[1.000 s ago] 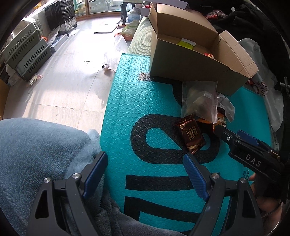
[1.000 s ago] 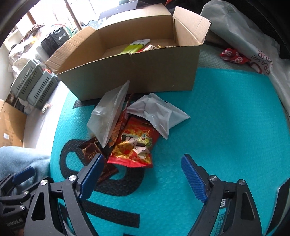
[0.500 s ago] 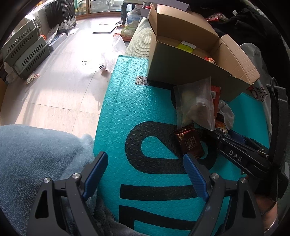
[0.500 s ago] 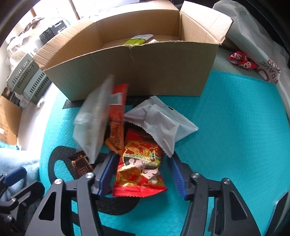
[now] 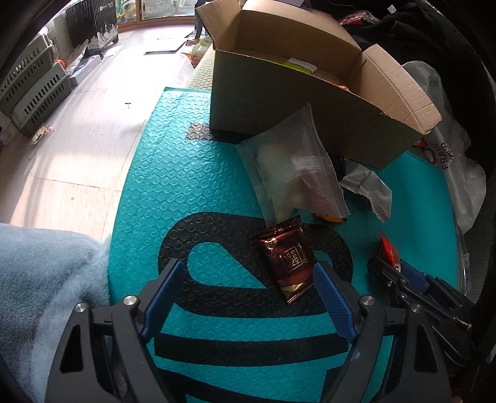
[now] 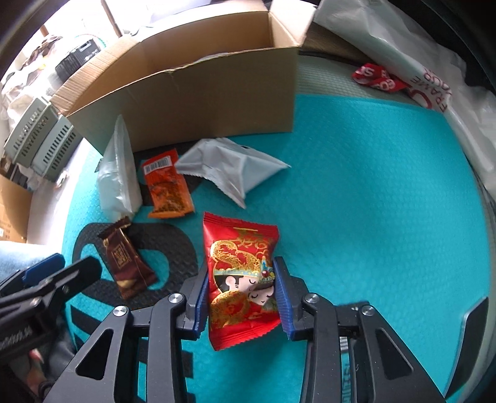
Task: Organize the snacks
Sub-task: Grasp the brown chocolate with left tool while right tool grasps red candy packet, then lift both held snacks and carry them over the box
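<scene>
My right tool (image 6: 240,297), jaws just closing, clamps the red snack packet (image 6: 240,279) off the teal mat (image 6: 372,201) for boxing; my left tool (image 5: 248,297) gapes beside the chocolate bar (image 5: 286,259)

1. Looks like a lived-in home room used for sorting and storage, not a shop or lab.
2. Pale tiled floor (image 5: 102,102) with loose papers and wrappers scattered about.
3. Stacked grey-green plastic crates (image 5: 34,83) along the wall, beside a black wire cage on wheels (image 5: 93,24).
4. Open cardboard box (image 5: 310,102) on a teal embossed mat (image 5: 173,173), small snack packets strewn in front.
5. Crumpled white shopping bag (image 6: 434,77) and a fluffy blue blanket (image 5: 37,279) close by.
</scene>
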The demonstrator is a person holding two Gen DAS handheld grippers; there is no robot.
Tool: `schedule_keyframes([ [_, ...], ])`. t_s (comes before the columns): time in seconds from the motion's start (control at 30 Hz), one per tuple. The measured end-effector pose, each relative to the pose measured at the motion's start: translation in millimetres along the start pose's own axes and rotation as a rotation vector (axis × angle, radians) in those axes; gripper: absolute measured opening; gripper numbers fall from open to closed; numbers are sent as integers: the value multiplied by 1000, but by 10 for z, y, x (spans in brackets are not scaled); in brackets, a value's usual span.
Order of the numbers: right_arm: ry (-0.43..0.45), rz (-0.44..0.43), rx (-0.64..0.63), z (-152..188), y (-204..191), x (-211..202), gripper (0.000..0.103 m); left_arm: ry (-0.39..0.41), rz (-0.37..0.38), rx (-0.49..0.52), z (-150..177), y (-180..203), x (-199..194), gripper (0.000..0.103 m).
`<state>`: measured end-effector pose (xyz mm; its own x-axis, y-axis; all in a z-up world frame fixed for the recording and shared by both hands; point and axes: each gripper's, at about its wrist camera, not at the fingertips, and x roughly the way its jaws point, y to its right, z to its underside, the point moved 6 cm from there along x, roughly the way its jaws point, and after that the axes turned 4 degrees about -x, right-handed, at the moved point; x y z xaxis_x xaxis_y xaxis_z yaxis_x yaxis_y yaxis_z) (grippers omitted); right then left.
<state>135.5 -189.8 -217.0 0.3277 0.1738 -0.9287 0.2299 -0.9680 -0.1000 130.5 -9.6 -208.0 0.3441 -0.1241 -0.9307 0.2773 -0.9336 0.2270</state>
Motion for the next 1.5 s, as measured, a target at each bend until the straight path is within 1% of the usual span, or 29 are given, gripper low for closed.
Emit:
schedule_keyframes([
  [0.13,-9,-4,30,35,83,-11,36,-30,19,-3,-17,137,130,85],
  [0.2,-15,1,30,51,106,-19,36,-45,14,6,-22,225,214,85],
  [0.27,-18,5,26,41,118,-20,36,-57,-24,17,-20,262,288,85],
  [0.43,-19,4,38,77,196,-66,36,-44,-113,77,-18,378,378,85],
  [0.47,-19,7,38,97,230,-102,36,-36,-131,92,-19,405,391,83],
  [0.5,-20,10,37,107,237,-107,36,-24,-145,102,-22,451,408,80],
  [0.57,-20,13,35,90,207,-91,36,5,-147,121,-14,499,394,61],
  [0.6,-19,14,35,102,216,-98,36,12,-144,135,-5,522,385,56],
  [0.67,-18,16,39,125,230,-120,35,15,-135,150,17,529,359,39],
  [0.7,-19,17,41,122,227,-109,35,15,-129,153,29,542,350,34],
  [0.73,-18,17,43,135,235,-119,35,15,-125,157,37,560,347,24],
  [0.77,-17,16,45,154,247,-134,35,14,-119,162,52,569,332,19],
  [0.97,-15,18,55,224,228,-174,35,6,-87,184,228,546,229,12],
  [1.1,-16,14,69,300,241,-210,35,2,-73,206,351,560,173,12],
  [1.17,-17,12,74,347,251,-231,35,-5,-53,211,468,550,138,12],
  [1.3,-18,5,83,442,286,-266,35,-14,-41,215,539,502,106,11],
  [1.5,-20,-4,88,533,268,-290,34,16,-42,227,673,431,-106,11],
])
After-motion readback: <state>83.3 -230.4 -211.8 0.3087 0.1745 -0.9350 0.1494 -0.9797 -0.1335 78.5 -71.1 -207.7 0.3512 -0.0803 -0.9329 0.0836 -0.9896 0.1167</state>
